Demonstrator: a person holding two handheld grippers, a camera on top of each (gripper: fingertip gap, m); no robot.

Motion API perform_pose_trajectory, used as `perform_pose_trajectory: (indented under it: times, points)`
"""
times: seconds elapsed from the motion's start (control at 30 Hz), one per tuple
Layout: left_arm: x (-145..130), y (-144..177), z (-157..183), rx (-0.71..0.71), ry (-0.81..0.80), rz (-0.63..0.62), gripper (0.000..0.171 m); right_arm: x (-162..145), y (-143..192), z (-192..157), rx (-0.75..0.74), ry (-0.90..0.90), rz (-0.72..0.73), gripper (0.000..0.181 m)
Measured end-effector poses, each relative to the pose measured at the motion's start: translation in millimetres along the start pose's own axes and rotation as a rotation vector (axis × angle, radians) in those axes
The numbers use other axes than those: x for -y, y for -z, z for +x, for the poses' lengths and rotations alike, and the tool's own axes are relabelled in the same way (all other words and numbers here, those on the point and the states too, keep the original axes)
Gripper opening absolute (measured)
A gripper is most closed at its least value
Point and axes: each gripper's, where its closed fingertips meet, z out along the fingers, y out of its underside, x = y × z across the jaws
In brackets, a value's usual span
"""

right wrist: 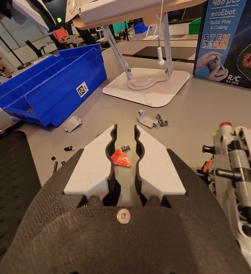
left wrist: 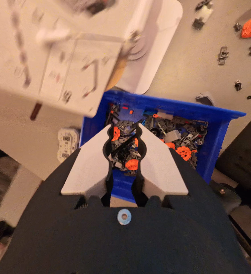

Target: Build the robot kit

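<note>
The left claw (left wrist: 124,129) is held parted and empty over the blue bin (left wrist: 173,103) of building parts. The right claw (right wrist: 125,129), also parted and empty, is poised above an orange panel piece (right wrist: 121,159) on the tabletop (right wrist: 196,118).

Printed lettering and coloured emblems cover the tall blue box (right wrist: 219,37) at the far right of the table. A white sticker (right wrist: 82,89) with a black square code and small print sits on the side wall of the blue bin (right wrist: 50,94) at the left. The instruction booklet (left wrist: 62,66) on the stand bears diagrams and print, too blurred to read.
</note>
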Motion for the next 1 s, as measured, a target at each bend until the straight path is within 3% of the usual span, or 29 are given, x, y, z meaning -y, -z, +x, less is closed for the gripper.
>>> perform_pose_trajectory:
  times: [0.1, 0.17, 0.33, 0.53, 0.73, 1.0]
  points:
    - [-47.3, -3.5, -29.0, -0.122, 0.194, -0.069, 0.036, -3.6, -3.3, -2.6, 0.004, 0.024, -0.022, 0.022]
    - [-65.3, -11.5, -37.1, -0.135, 0.208, -0.097, 0.029, -3.0, -4.8, -5.7, 0.013, 0.044, -0.022, 0.023]
    - [-93.7, -44.6, -29.2, -0.15, 0.184, -0.252, 0.03, -5.4, -7.5, -10.7, 0.033, 0.06, -0.035, 0.025]
    - [-115.5, -81.9, -34.7, -0.063, 0.183, -0.391, 0.036, -6.7, -8.3, -10.7, 0.023, 0.075, -0.043, 0.026]
    - [-130.5, -104.7, -35.6, -0.027, 0.215, -0.471, 0.027, -7.7, -9.0, -11.0, 0.017, 0.086, -0.051, 0.027]
    - [-126.9, -114.3, -33.2, -0.041, 0.206, -0.443, 0.011, -8.0, -9.3, -10.5, 0.018, 0.082, -0.052, 0.027]
